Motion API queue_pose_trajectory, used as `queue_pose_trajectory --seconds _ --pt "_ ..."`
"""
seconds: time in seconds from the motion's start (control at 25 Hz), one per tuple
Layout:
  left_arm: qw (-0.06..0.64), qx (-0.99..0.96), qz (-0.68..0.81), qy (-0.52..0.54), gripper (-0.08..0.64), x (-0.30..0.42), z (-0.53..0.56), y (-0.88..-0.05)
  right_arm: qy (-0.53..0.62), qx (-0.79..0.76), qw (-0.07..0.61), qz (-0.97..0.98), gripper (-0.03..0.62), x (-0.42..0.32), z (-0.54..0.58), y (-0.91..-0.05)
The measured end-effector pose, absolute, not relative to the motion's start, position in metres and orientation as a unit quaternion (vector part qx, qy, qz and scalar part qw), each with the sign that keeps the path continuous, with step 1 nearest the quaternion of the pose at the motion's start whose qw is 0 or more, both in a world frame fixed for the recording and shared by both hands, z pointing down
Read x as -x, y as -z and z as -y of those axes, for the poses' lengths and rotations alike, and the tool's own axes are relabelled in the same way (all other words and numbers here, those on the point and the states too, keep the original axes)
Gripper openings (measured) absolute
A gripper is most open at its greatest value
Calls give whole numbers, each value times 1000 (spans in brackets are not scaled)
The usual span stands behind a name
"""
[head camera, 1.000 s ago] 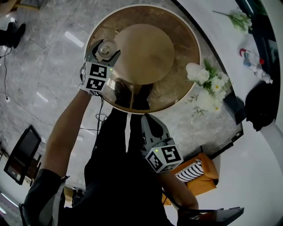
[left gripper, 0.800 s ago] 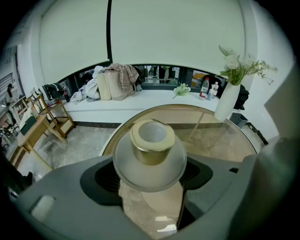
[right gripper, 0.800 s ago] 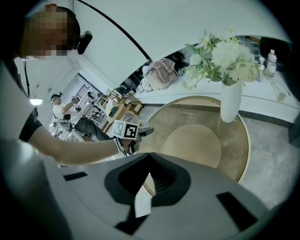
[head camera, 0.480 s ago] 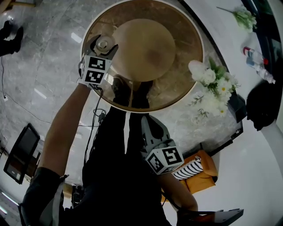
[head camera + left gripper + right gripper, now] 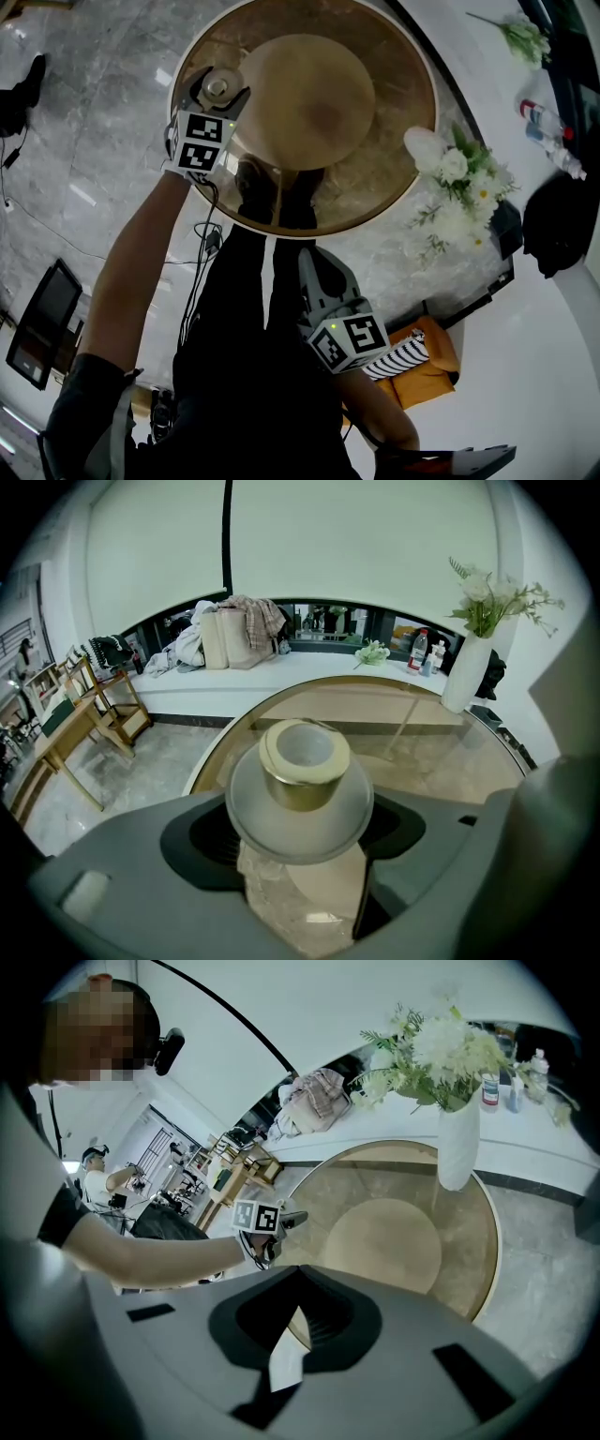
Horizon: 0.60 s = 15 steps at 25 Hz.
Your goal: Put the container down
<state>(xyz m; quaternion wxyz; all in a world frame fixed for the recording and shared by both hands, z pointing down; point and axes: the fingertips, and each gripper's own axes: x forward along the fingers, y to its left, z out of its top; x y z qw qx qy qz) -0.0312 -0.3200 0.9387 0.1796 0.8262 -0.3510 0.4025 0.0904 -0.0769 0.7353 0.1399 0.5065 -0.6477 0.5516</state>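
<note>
The container is a small frosted-glass pot with a gold neck, and my left gripper is shut on its round body. In the head view, the left gripper holds the container over the left rim of the round glass table. Whether the pot touches the glass cannot be told. The right gripper view shows the left gripper from the side, at the table's near edge. My right gripper is shut with nothing in it, close to the person's body.
A white vase of white flowers stands at the table's right rim, also in the left gripper view as the vase. A round tan base shows under the glass. Bottles and bags sit on the white ledge beyond. Grey marble floor surrounds the table.
The left gripper with the container has edged slightly farther along the table's left rim. The right gripper has stayed where it was.
</note>
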Motion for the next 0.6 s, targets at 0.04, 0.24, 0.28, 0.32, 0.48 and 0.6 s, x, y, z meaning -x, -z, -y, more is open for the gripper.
queue_pose_trajectory --seconds 0.04,0.24,0.28,0.32,0.48,0.6 --pt "179 -826 351 -402 341 31 321 -938 -552 -507 140 647 6 -90 77 -736" --pt "178 -828 351 -399 340 29 322 -938 -554 -506 140 647 7 -88 77 -735" --pt "179 -828 350 -399 341 29 322 -939 -554 -506 140 647 8 -88 78 -735" --pt "180 -828 349 -399 340 29 322 -939 -553 -506 140 647 6 -88 79 -734" --pt "191 -826 351 -398 341 31 322 -938 -553 -507 139 646 6 -86 80 -733" --pt "202 -824 354 -394 341 31 321 -937 -554 -505 139 646 6 -85 79 -734"
